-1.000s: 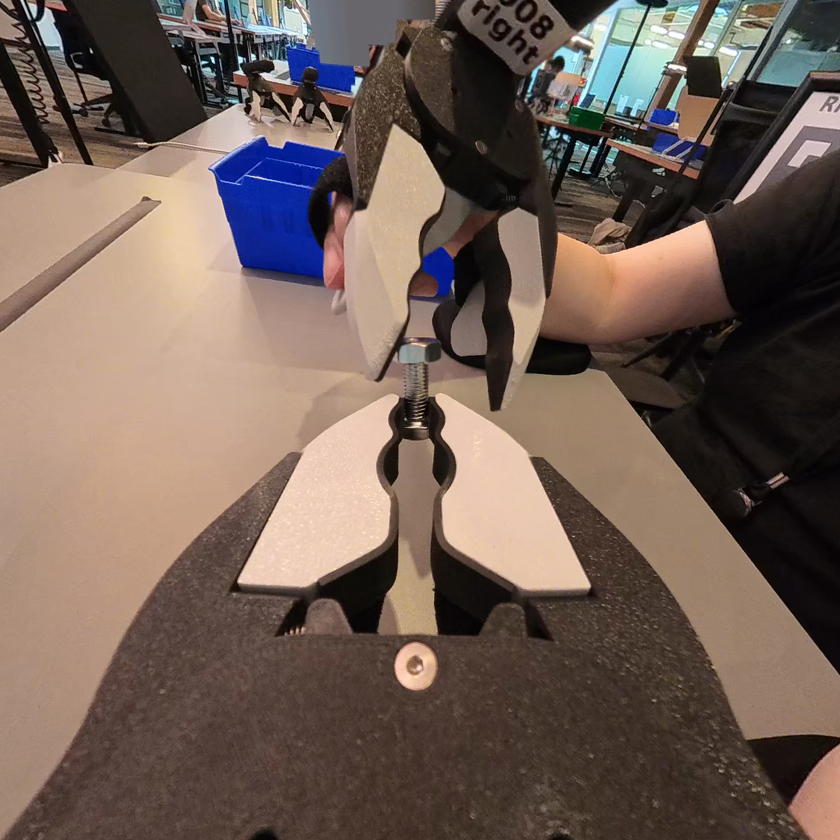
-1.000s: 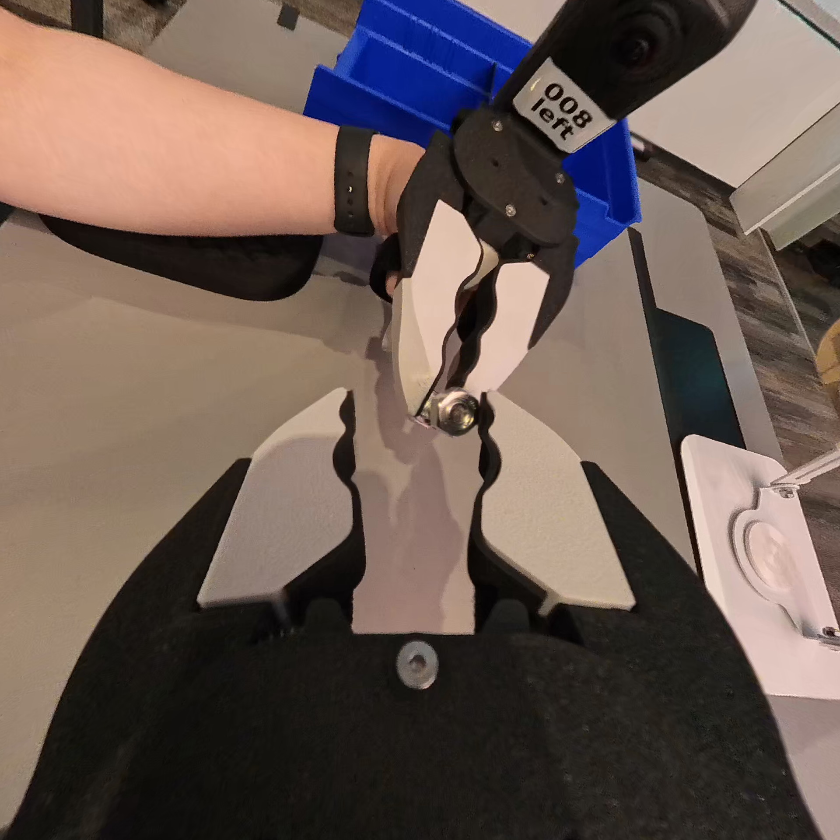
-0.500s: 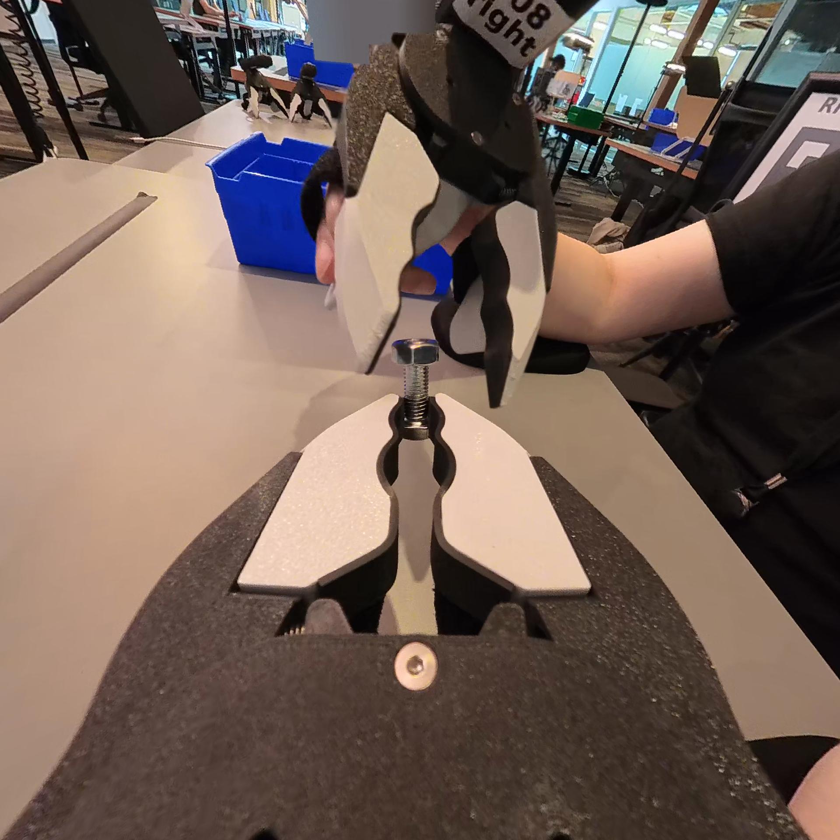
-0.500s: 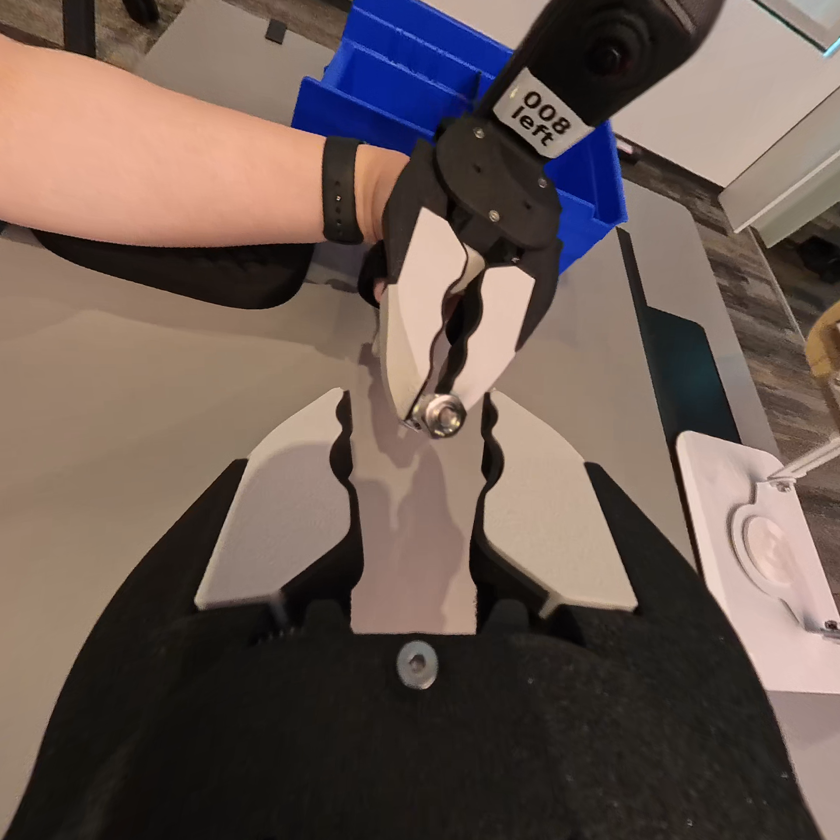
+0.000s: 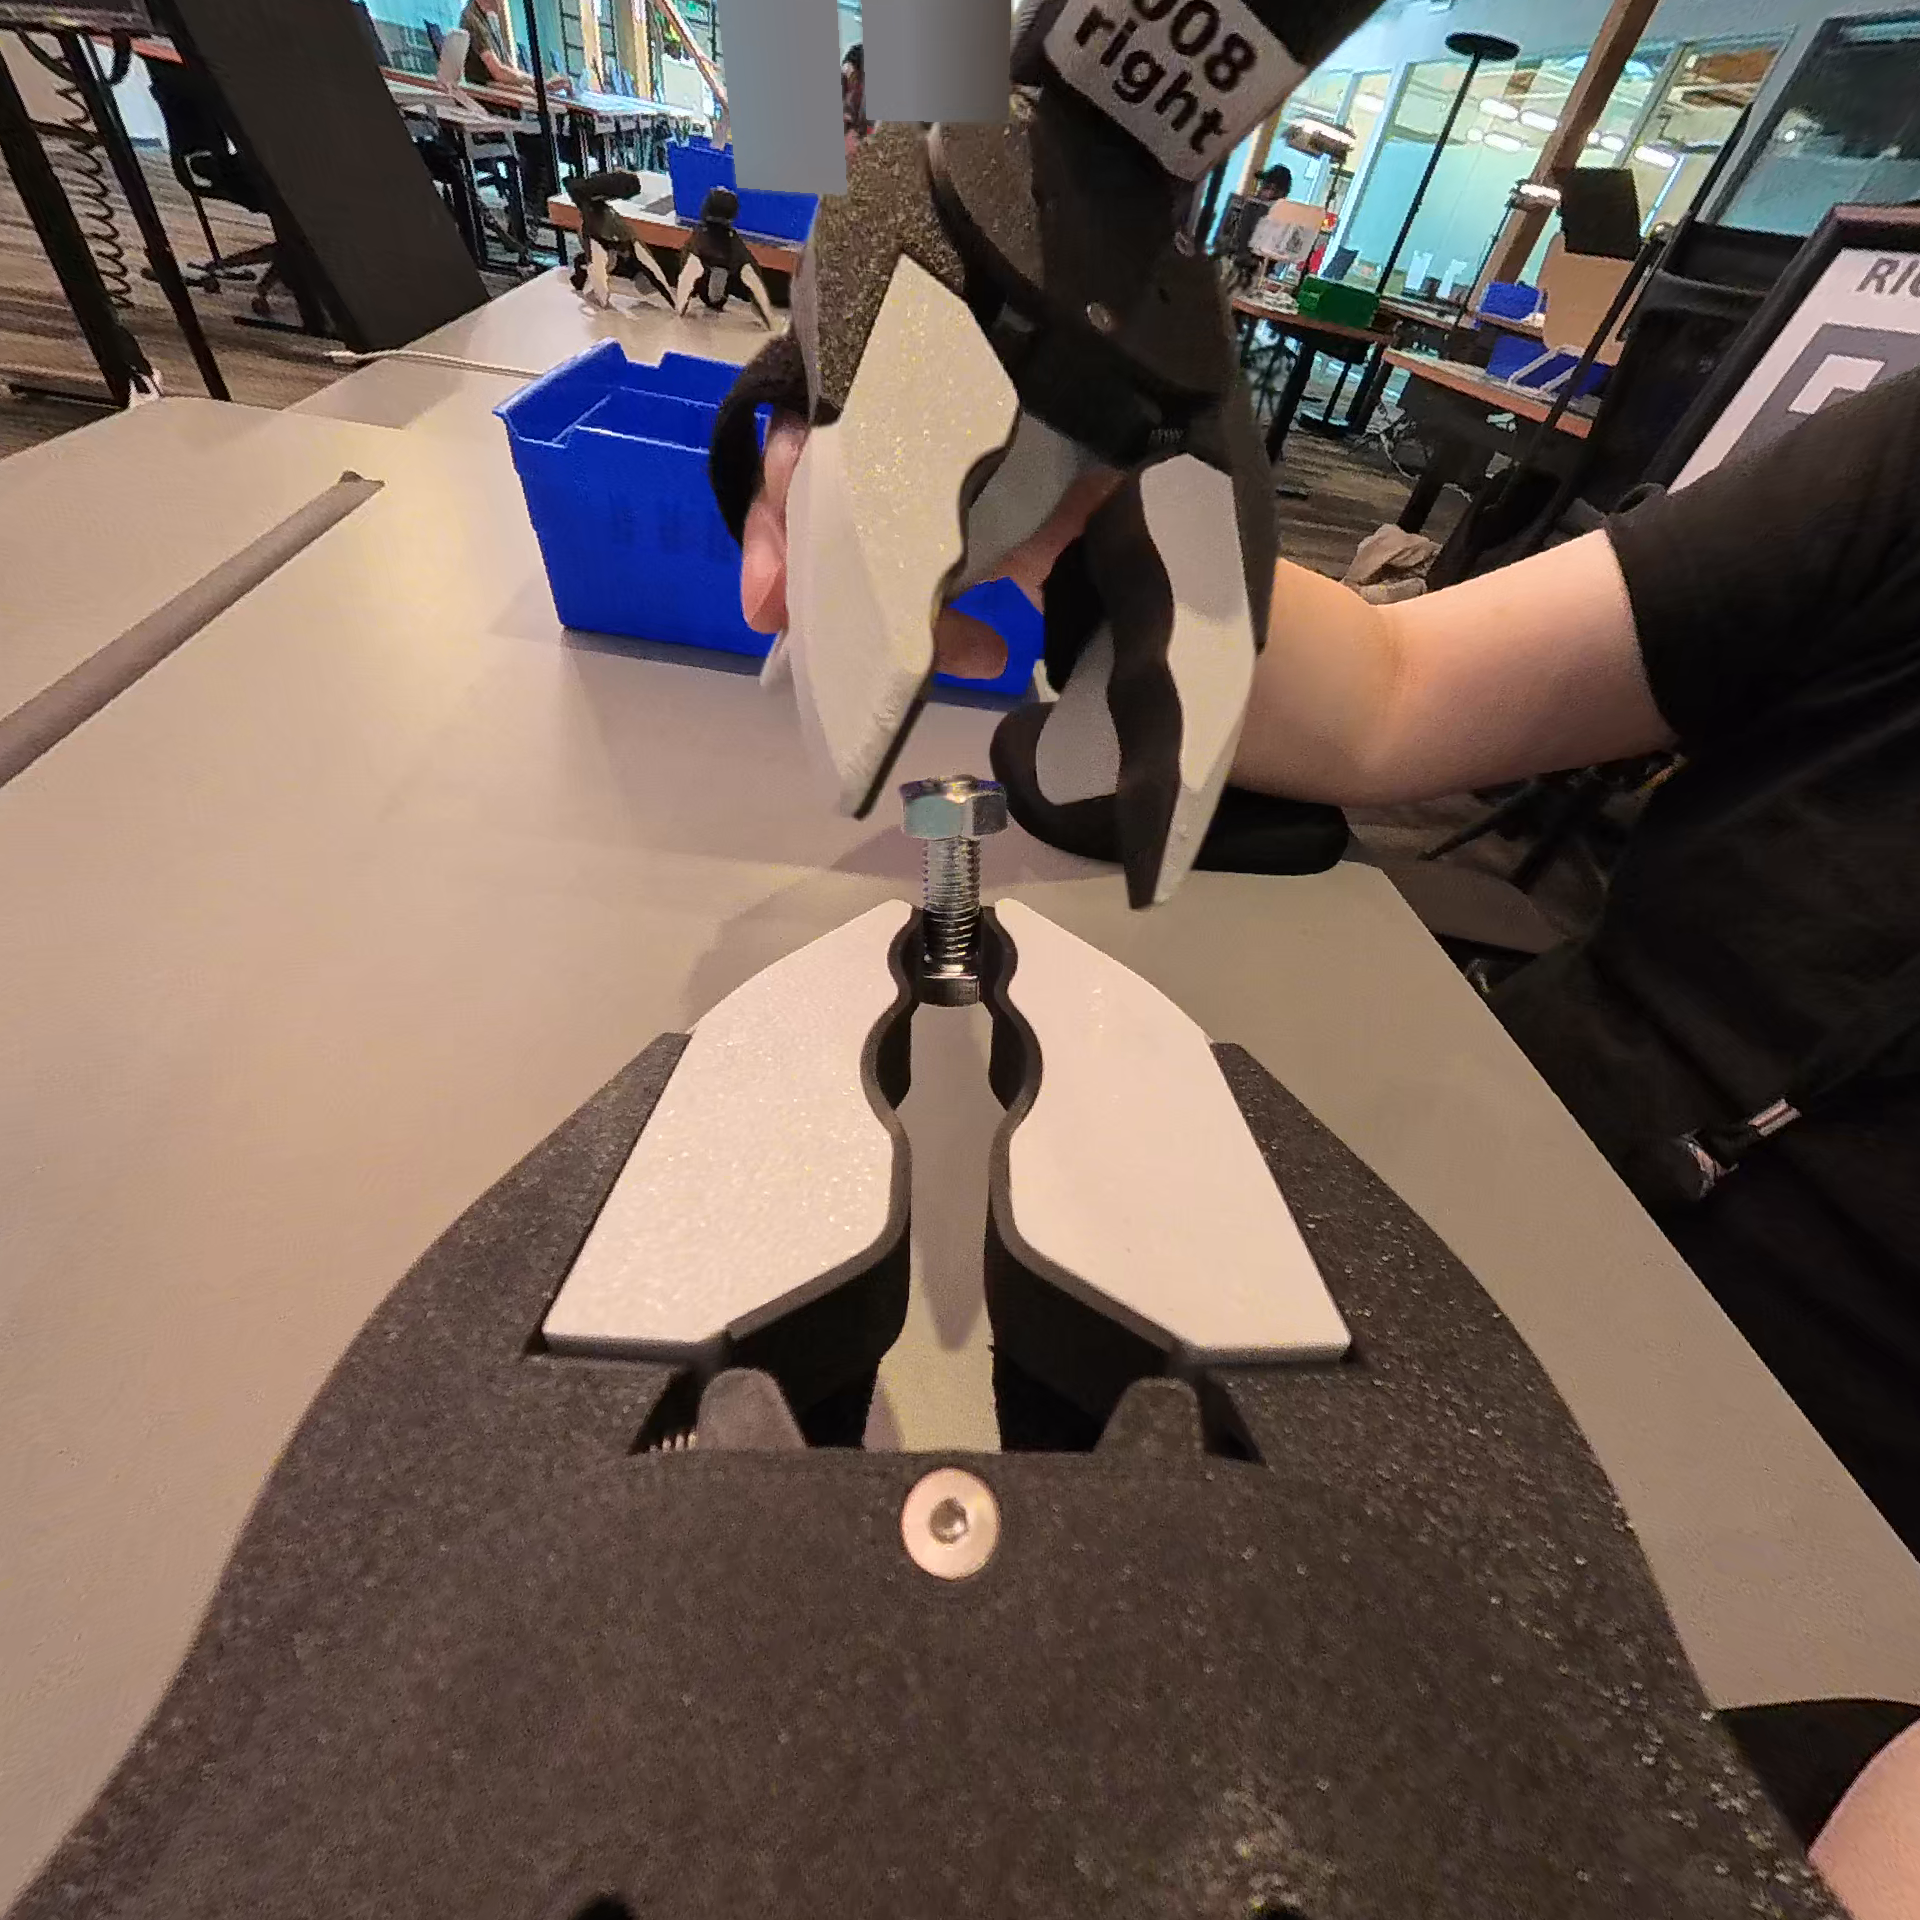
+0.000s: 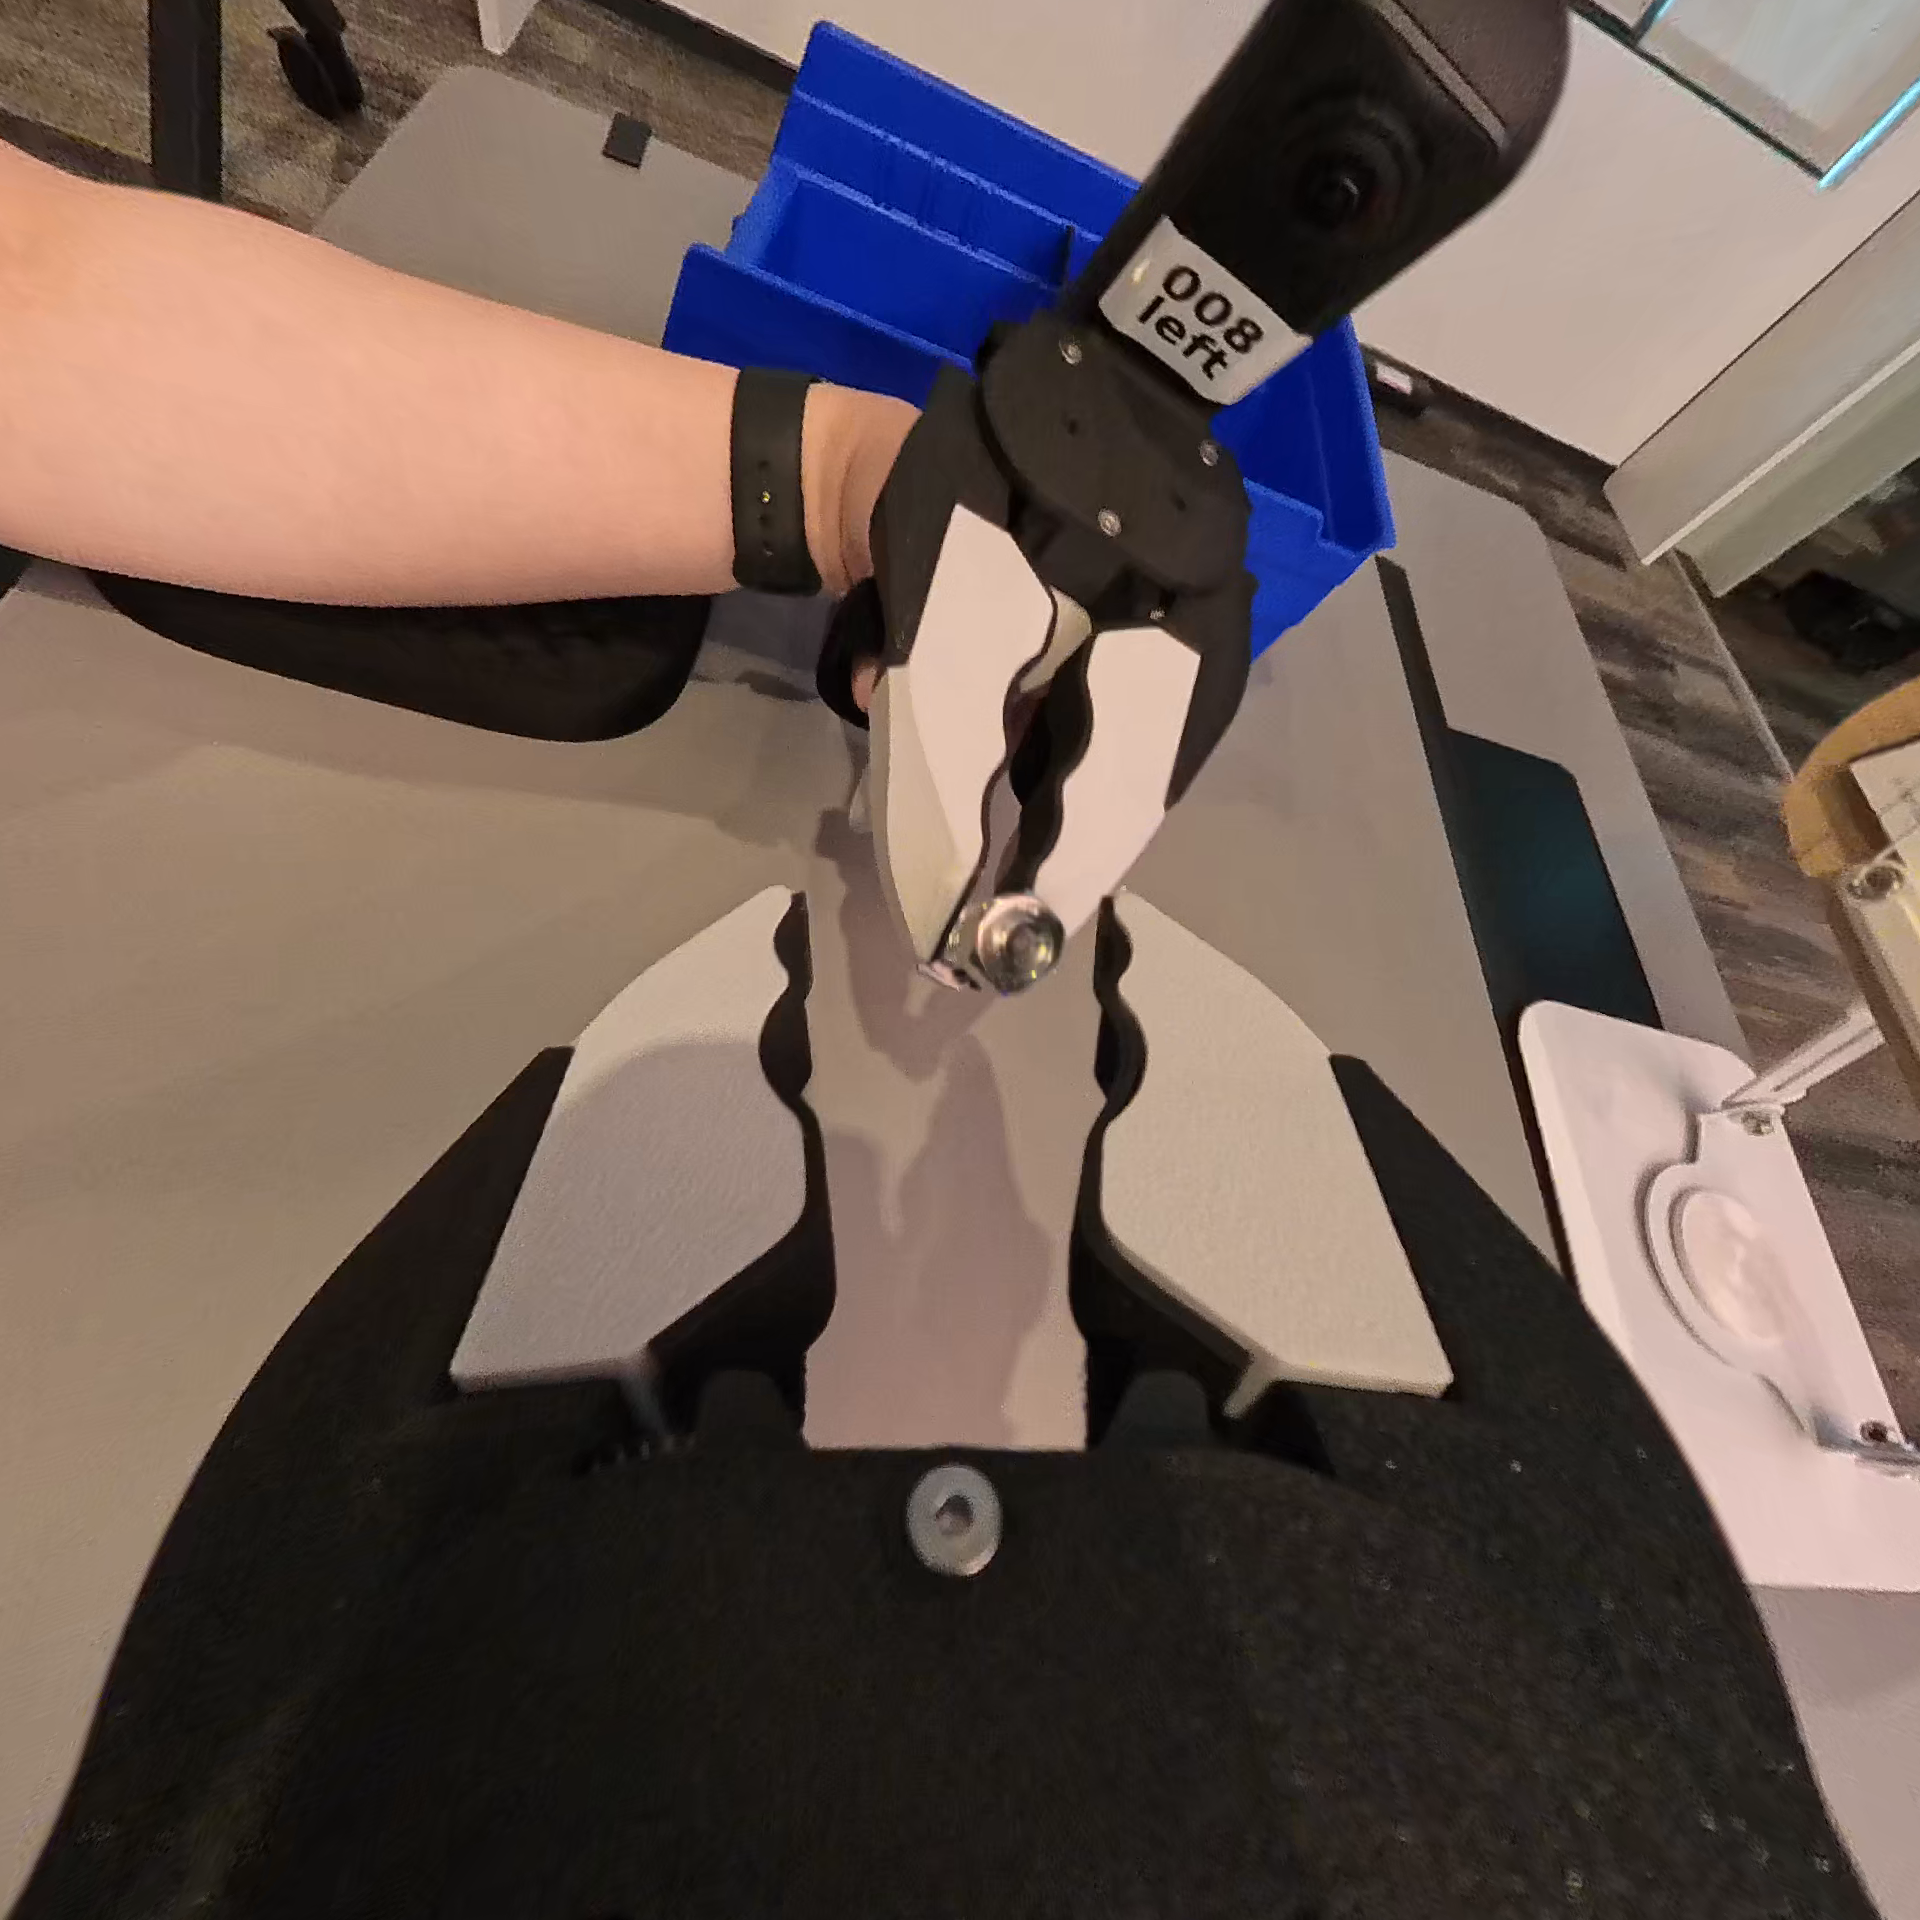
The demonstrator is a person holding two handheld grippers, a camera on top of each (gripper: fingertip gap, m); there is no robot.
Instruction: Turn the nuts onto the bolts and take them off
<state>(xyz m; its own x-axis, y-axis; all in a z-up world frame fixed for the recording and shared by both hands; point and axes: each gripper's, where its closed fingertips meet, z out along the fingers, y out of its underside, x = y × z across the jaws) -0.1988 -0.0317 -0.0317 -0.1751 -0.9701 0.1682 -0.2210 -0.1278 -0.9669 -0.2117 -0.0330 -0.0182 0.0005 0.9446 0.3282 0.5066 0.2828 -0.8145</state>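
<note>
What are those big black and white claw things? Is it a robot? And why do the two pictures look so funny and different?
They are not a robot. A person holds one pincer tool, called a gripper, in each hand. Each gripper carries a small camera that looks out along its own two fingers, so every picture shows one gripper up close and the other one farther off.

The left gripper is shut on the lower end of a silver bolt, at the dark nut there, holding it upright with its six-sided head on top. The right gripper is open and hovers over that head without squeezing it; its camera looks down on the bolt's head.

Below is a grey table. A blue bin stands on it, farther back. A white plate lies off to one side.
</note>
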